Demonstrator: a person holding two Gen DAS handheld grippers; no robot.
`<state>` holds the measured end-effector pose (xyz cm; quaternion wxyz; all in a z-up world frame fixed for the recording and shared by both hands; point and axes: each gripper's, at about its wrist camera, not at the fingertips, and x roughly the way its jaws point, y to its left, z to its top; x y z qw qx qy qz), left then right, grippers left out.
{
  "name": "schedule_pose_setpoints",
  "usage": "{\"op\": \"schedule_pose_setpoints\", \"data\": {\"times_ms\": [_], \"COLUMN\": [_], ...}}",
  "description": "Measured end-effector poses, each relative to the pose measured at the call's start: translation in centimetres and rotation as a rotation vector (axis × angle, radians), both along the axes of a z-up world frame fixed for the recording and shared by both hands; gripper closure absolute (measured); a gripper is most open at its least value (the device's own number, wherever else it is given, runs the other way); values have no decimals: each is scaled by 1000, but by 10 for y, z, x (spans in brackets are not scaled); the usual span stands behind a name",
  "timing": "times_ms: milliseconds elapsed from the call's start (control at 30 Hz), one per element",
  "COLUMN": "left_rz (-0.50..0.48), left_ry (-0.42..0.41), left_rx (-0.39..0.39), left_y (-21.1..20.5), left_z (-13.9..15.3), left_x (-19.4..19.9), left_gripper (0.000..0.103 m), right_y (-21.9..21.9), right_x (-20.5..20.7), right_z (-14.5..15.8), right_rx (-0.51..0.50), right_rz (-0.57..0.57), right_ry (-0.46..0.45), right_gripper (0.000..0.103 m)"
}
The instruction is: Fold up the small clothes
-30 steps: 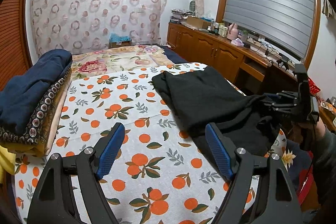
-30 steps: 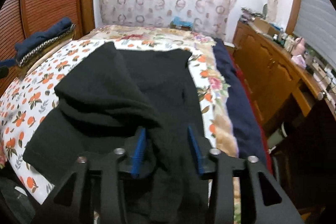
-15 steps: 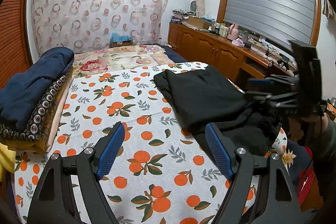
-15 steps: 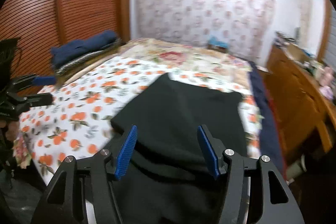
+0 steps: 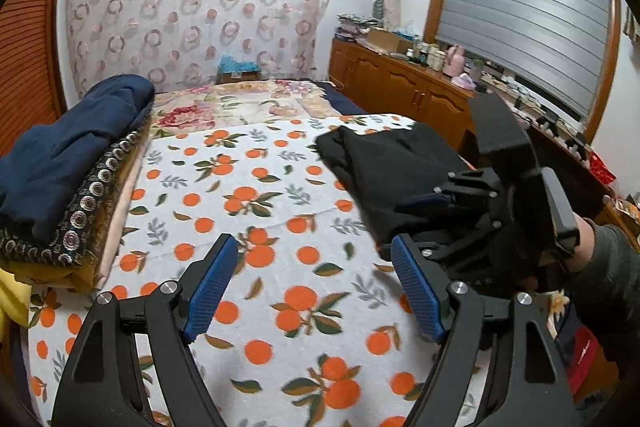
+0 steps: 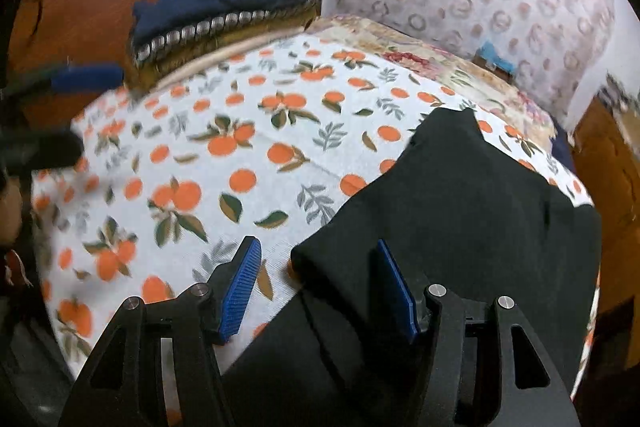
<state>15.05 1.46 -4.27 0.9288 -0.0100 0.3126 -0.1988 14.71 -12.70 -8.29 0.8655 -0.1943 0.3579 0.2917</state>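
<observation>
- Swinging leftward since a second ago, my right gripper (image 6: 320, 287) is closing over the black garment's (image 6: 460, 207) edge, not pinching.
- My left gripper (image 5: 316, 287) hangs wide open, empty, over the orange-print sheet (image 5: 240, 187); garment at two o'clock.

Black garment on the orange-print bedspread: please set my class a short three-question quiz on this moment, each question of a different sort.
1. True or false: the left hand-held gripper holds the black garment.
2. Which lies on top of the folded stack at the bed's edge? A) navy garment B) yellow towel C) white pillow
3. Fill in: the black garment's corner lies between the pads of the ____ hand-held gripper.

Key: 1 false, it hangs open over the bedspread. 2 A. 3 right; its jaws are closing, the pads not yet pressing the cloth.
</observation>
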Motion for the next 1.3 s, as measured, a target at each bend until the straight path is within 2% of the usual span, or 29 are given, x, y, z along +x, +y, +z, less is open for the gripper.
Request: {"op": "schedule_pose_setpoints", "data": {"times_ms": [33, 133, 233, 300, 567, 733, 900, 1100, 1233, 1267, 1300], "left_rz": [9, 17, 12, 8, -25, -40, -66, -73, -71, -70, -69], "left_ry": [3, 25, 42, 52, 82, 106, 129, 146, 145, 144, 145], "left_rx": [-3, -18, -7, -3, 18, 33, 12, 32, 38, 38, 39], "left_y": [2, 7, 5, 3, -16, -29, -37, -49, -51, -51, -52], "left_z": [0, -2, -5, -7, -10, -18, -25, -29, -30, -30, -30], "left_x": [3, 17, 33, 43, 71, 83, 88, 88, 84, 84, 83], "left_gripper": [23, 23, 23, 23, 23, 23, 23, 23, 23, 23, 23], "right_y": [-4, -11, -35, -49, -103, -130, -146, -156, -149, -147, -147], "right_x": [2, 20, 21, 23, 68, 87, 112, 144, 161, 161, 161], "right_z": [5, 6, 26, 40, 71, 75, 75, 51, 37, 38, 40], "right_rx": [2, 52, 169, 194, 146, 108, 87, 40, 44, 48, 54], "right_rz": [1, -4, -5, -19, -125, -178, -236, -354, -379, -379, -381], "right_ry": [3, 14, 16, -18, -106, -126, -127, -107, -66, -62, -57], "right_gripper": [75, 91, 93, 93, 93, 93, 93, 94, 93, 92, 83]}}
